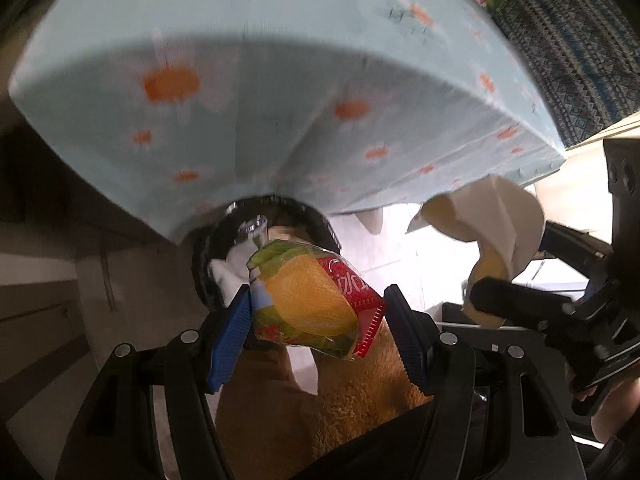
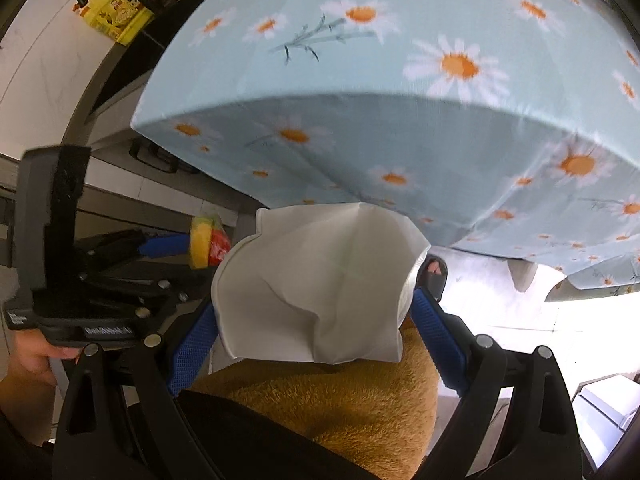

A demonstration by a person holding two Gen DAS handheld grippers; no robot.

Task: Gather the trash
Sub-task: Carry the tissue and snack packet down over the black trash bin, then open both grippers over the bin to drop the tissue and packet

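My left gripper [image 1: 316, 316] is shut on a crumpled snack wrapper [image 1: 312, 304], yellow, green and red, held just above a black trash bin [image 1: 212, 248] that stands under the table edge and holds white paper. My right gripper [image 2: 316, 320] is shut on a crumpled white paper napkin [image 2: 316, 284]. That napkin also shows in the left wrist view [image 1: 496, 220], at the right, beside the left gripper. The wrapper and the left gripper's blue finger [image 2: 164, 246] show at the left in the right wrist view.
A table with a light blue daisy tablecloth [image 1: 280, 80] hangs over the bin and fills the upper half of both views. A brown fuzzy garment [image 2: 320, 400] lies below the grippers. A yellow bottle [image 2: 116, 14] stands on a dark counter far left. White tiled floor [image 1: 400, 248] lies beyond.
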